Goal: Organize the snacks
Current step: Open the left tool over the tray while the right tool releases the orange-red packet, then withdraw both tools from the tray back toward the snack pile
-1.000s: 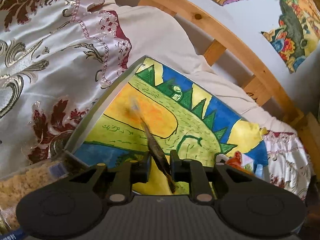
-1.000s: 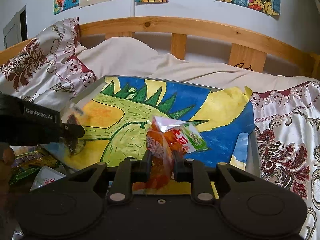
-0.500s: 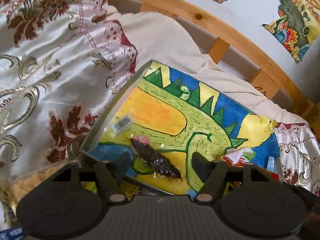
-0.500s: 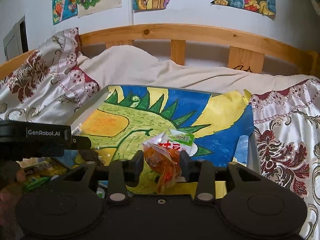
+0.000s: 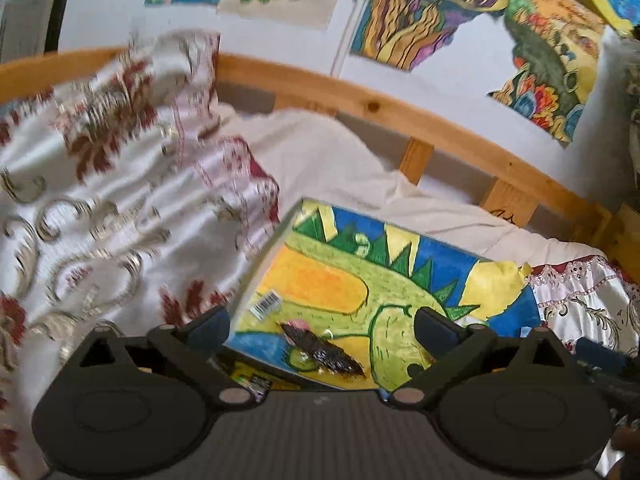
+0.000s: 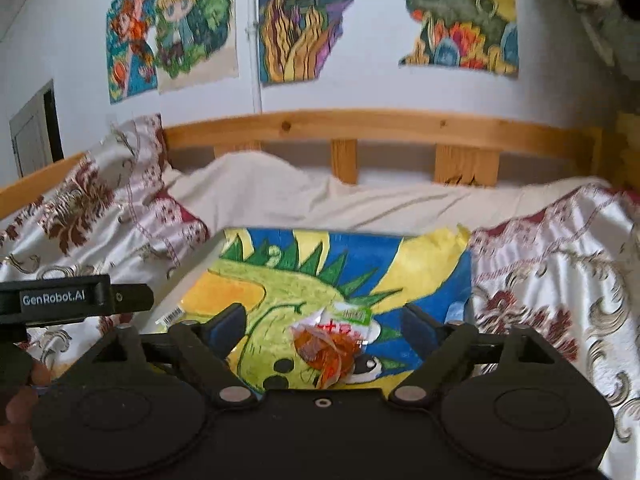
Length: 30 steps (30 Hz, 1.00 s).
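Left wrist view: the left hand-held gripper (image 5: 322,326) is released, its two fingers spread wide with nothing between them. Beyond and between the fingertips lies a dark snack in a clear wrapper (image 5: 320,350), flat on a tray (image 5: 262,258) whose floor is lined with a dinosaur drawing in green, yellow, orange and blue. A barcode label (image 5: 265,303) at the wrapper's far left end sits near the tray's left wall. The tray rests on a bed covered by a white satin bedspread (image 5: 100,216) with maroon and gold floral pattern; a wooden bed rail (image 5: 400,108) runs behind it, and coloured drawings (image 5: 416,12) hang on the wall above. A yellow-and-black packet (image 5: 250,378) shows just below the tray's near edge, mostly hidden by the gripper body. Right wrist view: the right hand-held gripper (image 6: 322,322) is likewise released, fingers wide apart and gripping nothing. An orange snack packet (image 6: 332,350) with a white and green top lies on the tray (image 6: 208,248) between the fingers, touching neither, over the dinosaur's head. The left hand-held gripper's black body, marked GenRobot.AI, enters from the left edge, clear of the tray contents. The barcode label (image 6: 173,314) is visible near the tray's left side.
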Each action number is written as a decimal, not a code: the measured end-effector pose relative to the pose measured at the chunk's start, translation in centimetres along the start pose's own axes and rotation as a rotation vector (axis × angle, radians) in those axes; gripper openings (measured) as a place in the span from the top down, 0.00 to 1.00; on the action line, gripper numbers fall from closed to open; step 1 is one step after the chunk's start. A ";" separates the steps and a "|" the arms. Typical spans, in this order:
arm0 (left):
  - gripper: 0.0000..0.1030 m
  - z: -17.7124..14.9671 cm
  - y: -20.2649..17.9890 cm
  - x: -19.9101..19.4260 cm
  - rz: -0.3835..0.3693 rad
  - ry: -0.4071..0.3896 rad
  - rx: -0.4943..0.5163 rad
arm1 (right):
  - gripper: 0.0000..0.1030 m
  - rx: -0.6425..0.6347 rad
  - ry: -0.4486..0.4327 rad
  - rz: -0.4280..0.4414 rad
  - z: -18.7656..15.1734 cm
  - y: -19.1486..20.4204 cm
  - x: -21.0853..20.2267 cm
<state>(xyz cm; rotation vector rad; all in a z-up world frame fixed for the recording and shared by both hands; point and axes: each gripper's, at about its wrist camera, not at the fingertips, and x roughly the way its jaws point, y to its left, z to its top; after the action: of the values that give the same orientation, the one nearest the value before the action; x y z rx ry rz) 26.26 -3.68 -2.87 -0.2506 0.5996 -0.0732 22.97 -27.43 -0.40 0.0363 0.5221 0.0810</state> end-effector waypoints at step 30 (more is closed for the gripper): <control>0.01 -3.6 0.9 -11.2 0.157 -0.130 0.139 | 0.01 -0.031 -0.113 0.029 -3.0 3.6 -10.5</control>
<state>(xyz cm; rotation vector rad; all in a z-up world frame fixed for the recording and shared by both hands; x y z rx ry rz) 15.03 -1.95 0.18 -0.0718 0.4802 0.0524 12.20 -24.70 2.40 0.0185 0.4071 0.1149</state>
